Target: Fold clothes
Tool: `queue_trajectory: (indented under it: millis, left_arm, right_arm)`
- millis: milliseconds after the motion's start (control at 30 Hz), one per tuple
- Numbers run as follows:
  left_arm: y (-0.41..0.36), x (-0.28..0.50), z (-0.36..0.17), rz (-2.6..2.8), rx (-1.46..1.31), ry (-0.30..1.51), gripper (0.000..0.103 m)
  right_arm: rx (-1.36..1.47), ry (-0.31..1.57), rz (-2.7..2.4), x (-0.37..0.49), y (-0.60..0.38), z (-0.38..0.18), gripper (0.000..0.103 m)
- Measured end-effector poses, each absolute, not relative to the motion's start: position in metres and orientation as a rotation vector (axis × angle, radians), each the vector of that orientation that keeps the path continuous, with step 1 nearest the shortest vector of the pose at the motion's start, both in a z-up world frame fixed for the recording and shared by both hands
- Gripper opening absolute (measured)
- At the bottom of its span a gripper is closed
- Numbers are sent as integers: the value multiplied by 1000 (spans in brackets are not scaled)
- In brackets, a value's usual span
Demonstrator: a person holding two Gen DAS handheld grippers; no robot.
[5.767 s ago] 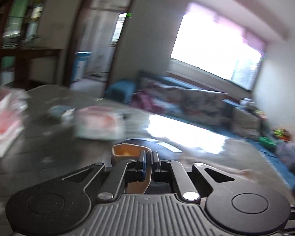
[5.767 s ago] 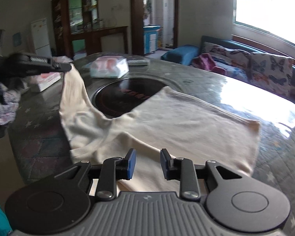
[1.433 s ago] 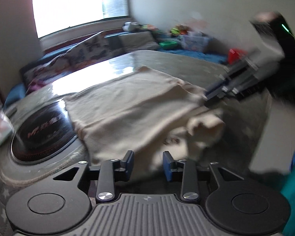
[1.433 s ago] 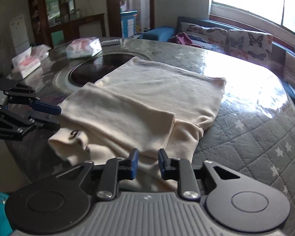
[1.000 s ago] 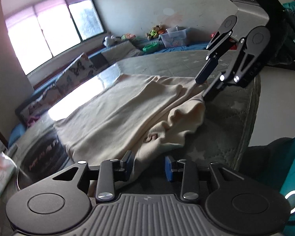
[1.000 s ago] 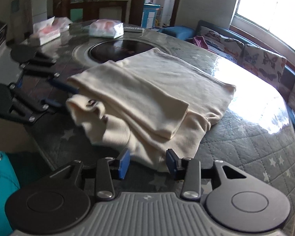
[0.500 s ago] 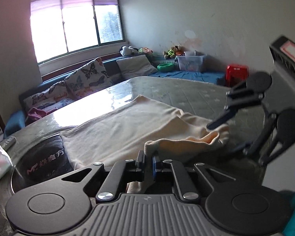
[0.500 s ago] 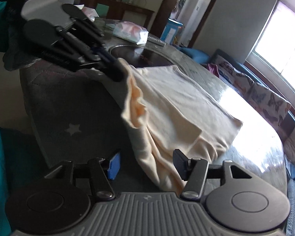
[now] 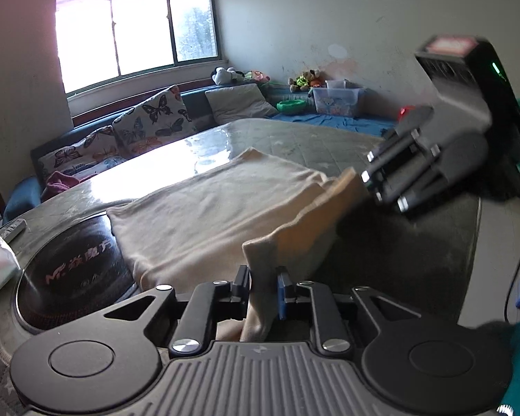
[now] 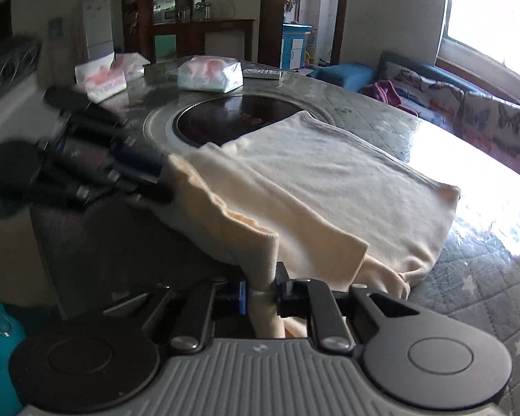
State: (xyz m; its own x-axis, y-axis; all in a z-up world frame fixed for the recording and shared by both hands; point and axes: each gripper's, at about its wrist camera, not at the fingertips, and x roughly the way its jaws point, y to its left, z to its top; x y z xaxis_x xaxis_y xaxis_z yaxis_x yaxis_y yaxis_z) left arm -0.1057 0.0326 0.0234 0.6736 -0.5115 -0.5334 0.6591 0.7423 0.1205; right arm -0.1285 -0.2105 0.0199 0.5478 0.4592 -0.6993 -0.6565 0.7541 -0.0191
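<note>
The cream garment (image 9: 218,204) lies half folded at the near edge of the table (image 10: 485,298), its near hem stretched between my left gripper (image 9: 263,286), pinching one corner while opening, and my right gripper (image 10: 260,289), closing on the other.

A: What type of location is indicated?
B: A home living room is indicated. A sofa (image 9: 128,138) with butterfly cushions (image 9: 156,116) is seen under the window (image 9: 135,24); stuffed toys (image 9: 303,79) and a refrigerator (image 10: 98,26) are visible.
</note>
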Motion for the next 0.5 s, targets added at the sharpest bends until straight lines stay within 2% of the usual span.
queue_trajectory:
  millis: [133, 433, 500]
  left_arm:
    - [33, -114, 14, -648, 378, 491, 28]
    - [34, -114, 2, -599, 468, 469, 28]
    - [35, -114, -1, -602, 486, 471, 25]
  right_arm:
    - [-275, 732, 663, -123, -213, 24, 13]
    - [-242, 714, 647, -117, -212, 29, 13]
    - [-238, 707, 641, -118, -212, 28, 12]
